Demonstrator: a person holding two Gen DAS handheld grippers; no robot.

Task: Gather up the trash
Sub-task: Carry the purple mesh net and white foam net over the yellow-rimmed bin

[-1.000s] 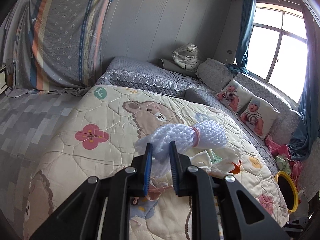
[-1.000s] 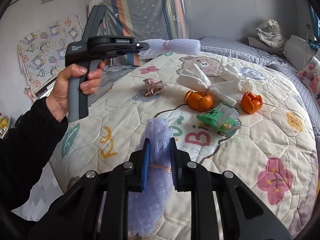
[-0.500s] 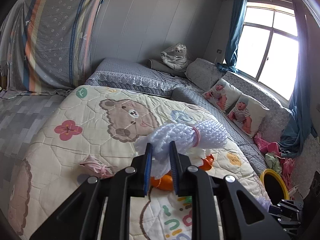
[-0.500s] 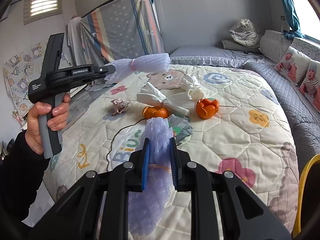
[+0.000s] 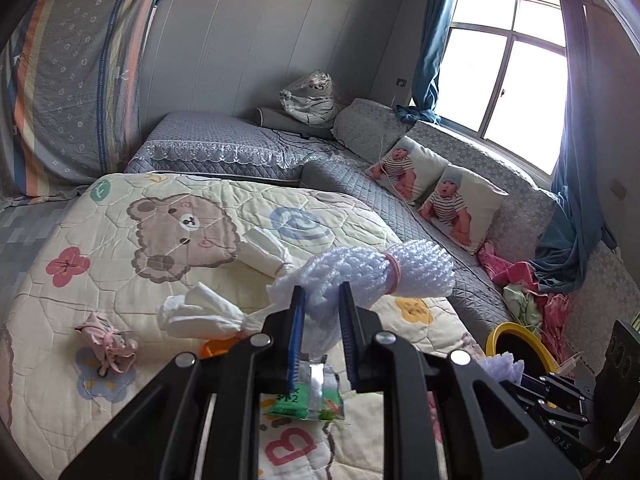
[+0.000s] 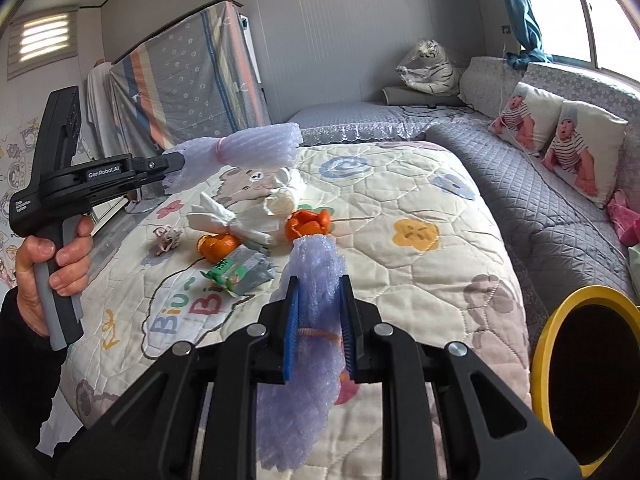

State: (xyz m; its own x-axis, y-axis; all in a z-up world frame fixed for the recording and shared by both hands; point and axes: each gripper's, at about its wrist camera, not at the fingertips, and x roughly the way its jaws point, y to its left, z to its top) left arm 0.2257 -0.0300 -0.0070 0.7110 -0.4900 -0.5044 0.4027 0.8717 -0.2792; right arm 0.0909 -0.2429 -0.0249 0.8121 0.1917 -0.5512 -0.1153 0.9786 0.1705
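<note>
My left gripper (image 5: 320, 300) is shut on a white foam net (image 5: 372, 276) tied with a pink band, held above the quilt; it also shows in the right wrist view (image 6: 240, 150). My right gripper (image 6: 318, 292) is shut on a lilac foam net (image 6: 312, 276) tied with an orange band. A yellow-rimmed black bin (image 6: 588, 380) stands at the bed's right side, also in the left wrist view (image 5: 520, 354). On the quilt lie tied white tissues (image 6: 232, 220), orange peels (image 6: 308, 222), a green wrapper (image 6: 240, 270) and a pink crumpled scrap (image 5: 106, 342).
The cartoon quilt (image 6: 420, 280) covers the bed. A grey quilted bench (image 6: 540, 208) with baby-print pillows (image 6: 560, 144) runs along the window. Pink clothes (image 5: 520, 280) lie beyond the bin. A striped sheet (image 5: 68, 92) hangs at the back left.
Both grippers have swung right with their foam nets, toward the bed's right side. The yellow bin has come further into the right wrist view.
</note>
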